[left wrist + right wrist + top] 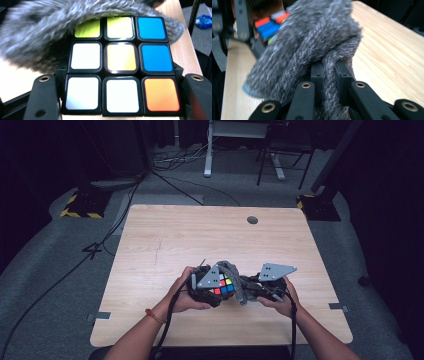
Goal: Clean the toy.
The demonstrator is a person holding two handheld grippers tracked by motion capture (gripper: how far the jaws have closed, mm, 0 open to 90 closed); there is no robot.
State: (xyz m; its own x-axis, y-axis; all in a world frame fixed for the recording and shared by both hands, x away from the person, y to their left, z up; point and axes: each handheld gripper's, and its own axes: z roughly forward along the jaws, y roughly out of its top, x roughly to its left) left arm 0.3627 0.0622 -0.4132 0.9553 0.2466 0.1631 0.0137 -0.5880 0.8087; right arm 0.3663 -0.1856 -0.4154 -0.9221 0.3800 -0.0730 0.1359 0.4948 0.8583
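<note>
Wooden worktop (165, 240), pale, stands on grey floor. Puzzle cube (223, 285) is held above the worktop's near edge, clamped between the jaws of the left gripper (120, 100), coloured face tilted upward. Grey sock (312, 42) lies draped over the cube's far side, its long axis running from the cube toward the right gripper (329, 72), whose jaws pinch it narrowly.

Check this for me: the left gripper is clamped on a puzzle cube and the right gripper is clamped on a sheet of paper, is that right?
Not quite. The right gripper is clamped on a grey fuzzy cloth, not paper; the right gripper view shows its jaws pinching a fold of it. The left gripper is indeed clamped on the puzzle cube.
</note>
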